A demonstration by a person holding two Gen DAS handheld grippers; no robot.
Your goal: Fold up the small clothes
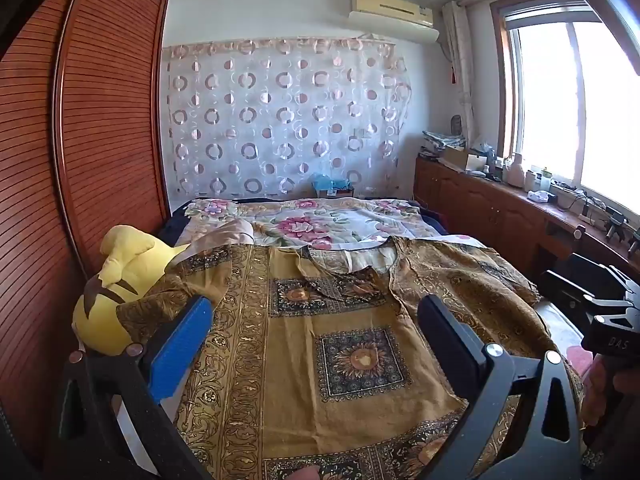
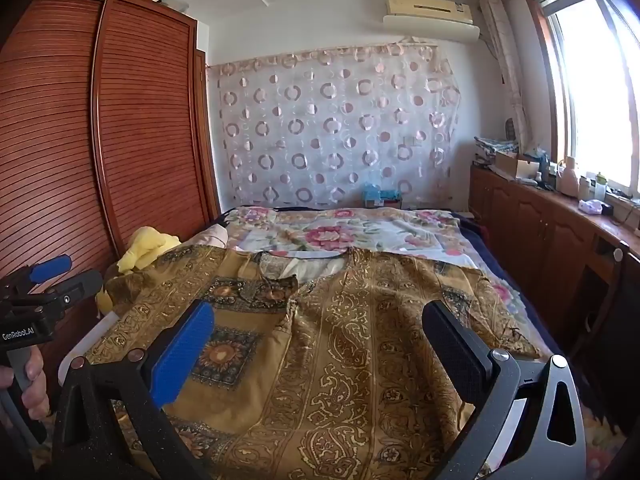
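Lying spread flat on the bed (image 1: 352, 228) is the brown patterned shirt (image 1: 332, 332), beside the yellow plush toy (image 1: 116, 280). Above the shirt, left tool (image 1: 316, 332) and right tool (image 2: 320, 344) are hovering, jaws spread wide, gripping nothing.

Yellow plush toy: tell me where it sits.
The yellow plush toy lies at the bed's left edge beside the wooden wardrobe, partly under the brown patterned garment's left sleeve in both views.

I count one patterned shirt (image 1: 340, 344), one yellow plush toy (image 1: 120, 280), one air conditioner (image 1: 394, 16), and my two grippers (image 1: 316, 336) (image 2: 320, 344).
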